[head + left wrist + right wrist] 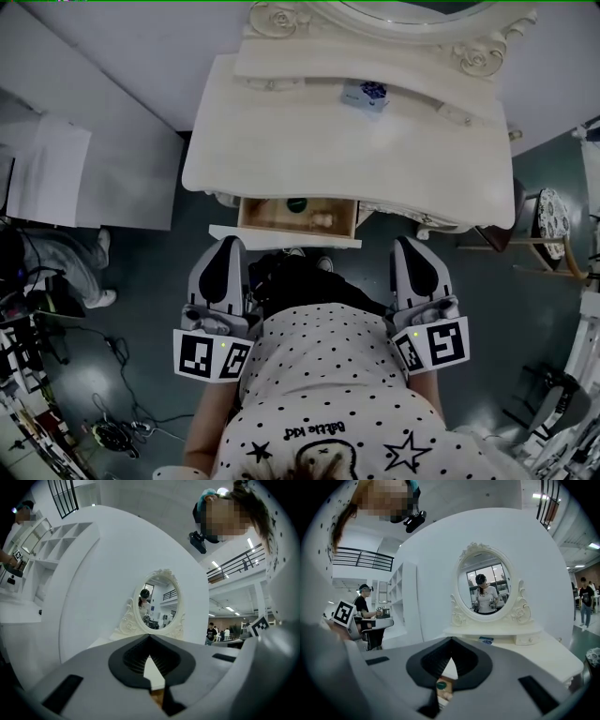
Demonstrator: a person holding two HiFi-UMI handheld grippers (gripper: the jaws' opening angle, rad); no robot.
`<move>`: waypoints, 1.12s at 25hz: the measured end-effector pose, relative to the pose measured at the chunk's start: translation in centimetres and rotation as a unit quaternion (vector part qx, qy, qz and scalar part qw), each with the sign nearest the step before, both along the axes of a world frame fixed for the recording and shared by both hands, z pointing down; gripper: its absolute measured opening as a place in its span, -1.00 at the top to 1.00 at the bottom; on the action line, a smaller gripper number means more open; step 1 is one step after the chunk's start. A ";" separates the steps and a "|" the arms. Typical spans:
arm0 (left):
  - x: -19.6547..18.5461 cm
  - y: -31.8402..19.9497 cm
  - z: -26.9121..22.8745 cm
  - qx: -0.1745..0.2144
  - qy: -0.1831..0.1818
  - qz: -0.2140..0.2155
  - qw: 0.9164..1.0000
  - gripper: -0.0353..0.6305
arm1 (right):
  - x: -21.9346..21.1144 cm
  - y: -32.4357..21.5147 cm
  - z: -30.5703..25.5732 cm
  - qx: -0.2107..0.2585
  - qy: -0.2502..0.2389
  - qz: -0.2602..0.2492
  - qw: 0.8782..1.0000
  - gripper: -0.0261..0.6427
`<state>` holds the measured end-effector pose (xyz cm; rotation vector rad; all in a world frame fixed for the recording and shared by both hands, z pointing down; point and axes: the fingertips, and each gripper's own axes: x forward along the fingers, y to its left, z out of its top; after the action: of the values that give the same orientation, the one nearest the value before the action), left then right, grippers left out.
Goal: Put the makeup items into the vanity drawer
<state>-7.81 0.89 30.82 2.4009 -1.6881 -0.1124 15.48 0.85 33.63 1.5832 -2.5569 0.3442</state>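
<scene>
Cream vanity table (347, 159) with carved trim and an oval mirror (486, 585) at the back. The top is mostly bare. The drawer (281, 236) sits under the front edge at the middle, pulled open, with a wood-coloured inside and a pale front panel.

The person stands right in front of the drawer in a white polka-dot shirt (328, 375).

The left gripper (229, 244) is held low by the body at the left of the drawer, pointing about level toward the vanity. Its jaws are together at the tips with nothing between them; its own view (149, 637) shows the same. The right gripper (410, 244) is on the drawer's other side, tipped slightly down, jaws fully closed and empty (451, 640). Neither gripper touches the drawer or the table. The marker cubes sit at the rear of each, against the shirt.

Small things:
- A blue-and-white box (366, 96) is on the raised shelf near the mirror base, well apart from the drawer.
- A dark green round item (297, 203) lies inside the drawer near the back.
- A small cream item (324, 221) lies just beside it toward the front right. I can't tell what either one is exactly.
</scene>
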 end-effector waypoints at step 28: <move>2.6 0.1 -0.2 0.001 -0.001 0.027 1.000 0.90 | 0.5 0.5 0.6 -0.008 0.009 -0.009 1.000 0.90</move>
<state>-5.21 1.04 30.65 2.4456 -1.6243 -0.1034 16.01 1.33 34.20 1.5501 -2.5473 0.3456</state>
